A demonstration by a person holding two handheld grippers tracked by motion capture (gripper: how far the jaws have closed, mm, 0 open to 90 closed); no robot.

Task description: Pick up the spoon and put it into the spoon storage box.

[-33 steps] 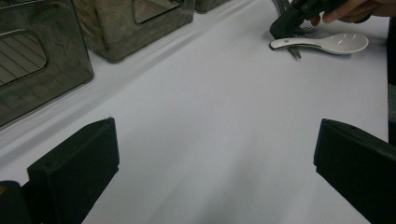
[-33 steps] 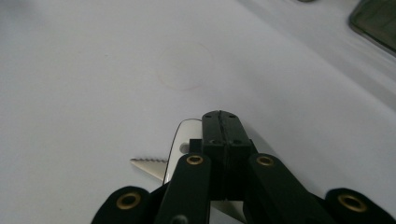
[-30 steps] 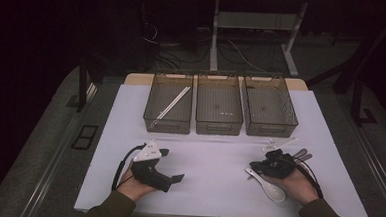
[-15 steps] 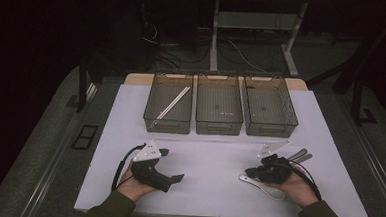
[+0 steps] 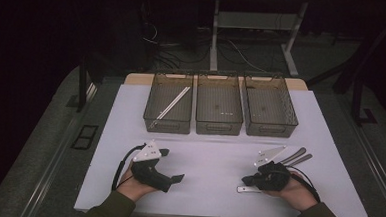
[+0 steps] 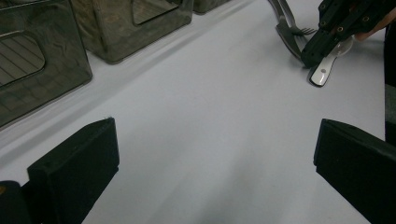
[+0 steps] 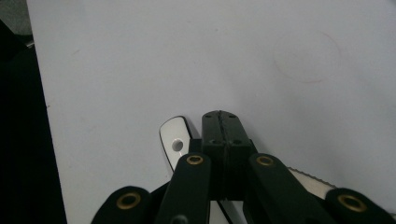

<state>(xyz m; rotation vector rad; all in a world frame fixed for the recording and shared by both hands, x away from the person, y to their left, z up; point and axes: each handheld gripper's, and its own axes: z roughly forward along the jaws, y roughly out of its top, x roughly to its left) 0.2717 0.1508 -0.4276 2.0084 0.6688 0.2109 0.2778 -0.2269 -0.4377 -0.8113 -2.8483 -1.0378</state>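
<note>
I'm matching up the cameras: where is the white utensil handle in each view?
High view: white handle lower right, just below the right claw.
Left gripper view: upper right, under that claw's tip.
Right gripper view: bottom centre, left of the claw.
Shared landmark: the right claw.

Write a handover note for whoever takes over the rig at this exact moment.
Left gripper: open, empty, resting on the white mat.
Right gripper: shut, jaws together with nothing between them, down on the mat beside the white-handled utensil.
A fork and other cutlery lie by the right hand.
Done: chopsticks in the left bin.
Left: the cutlery, probably for the middle bin and right bin.
</note>
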